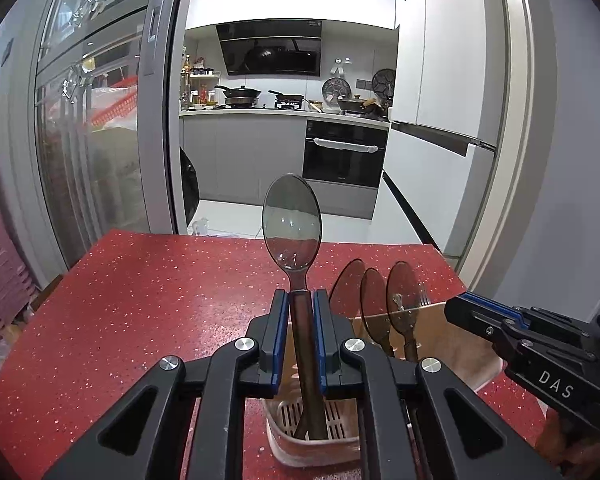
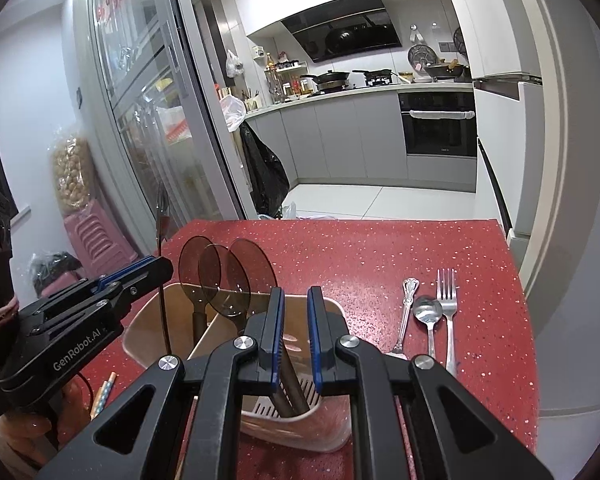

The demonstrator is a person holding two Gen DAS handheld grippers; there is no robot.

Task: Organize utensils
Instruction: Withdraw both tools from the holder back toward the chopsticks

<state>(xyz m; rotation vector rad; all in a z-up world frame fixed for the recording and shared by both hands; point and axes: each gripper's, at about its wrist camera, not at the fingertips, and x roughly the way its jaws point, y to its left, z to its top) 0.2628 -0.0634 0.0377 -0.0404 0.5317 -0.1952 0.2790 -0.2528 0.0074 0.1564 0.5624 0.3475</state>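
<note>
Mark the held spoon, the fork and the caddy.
spoon (image 1: 291, 222), left wrist view, on its bowl.
fork (image 2: 447, 304), right wrist view, on the neck below the tines.
caddy (image 2: 300, 432), right wrist view, on its front wall.

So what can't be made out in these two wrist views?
- Held spoon: the handle's lower end is hidden in the left wrist view by the left gripper and the utensil holder.
- Ornate utensil beside the fork: its working end is hidden in the right wrist view behind the right gripper.

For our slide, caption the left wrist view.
Left hand-held gripper lowers a translucent spoon into the beige utensil holder on a red table.
</note>
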